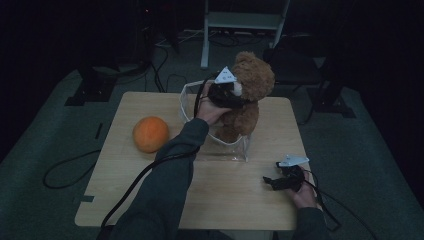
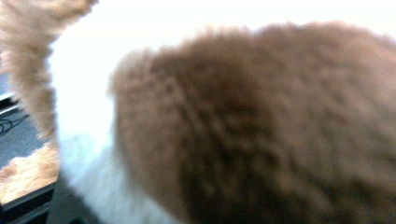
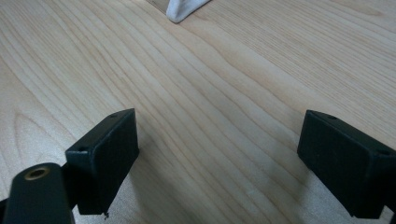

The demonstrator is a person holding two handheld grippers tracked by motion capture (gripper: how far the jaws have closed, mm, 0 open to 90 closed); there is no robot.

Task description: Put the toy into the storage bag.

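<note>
A brown teddy bear sits upright in a clear plastic box at the back middle of the wooden table. My left gripper is pressed against the bear's face, just below its head. In the left gripper view brown and white fur hides the jaws, so I cannot tell how they stand. My right gripper rests on the table at the front right. In the right gripper view its two black jaws stand wide apart, and my right gripper has only bare wood between them.
An orange ball lies on the table left of the box. A white corner shows at the top of the right gripper view. Cables trail from both grippers over the table's front edge. A metal frame stands on the dark floor behind.
</note>
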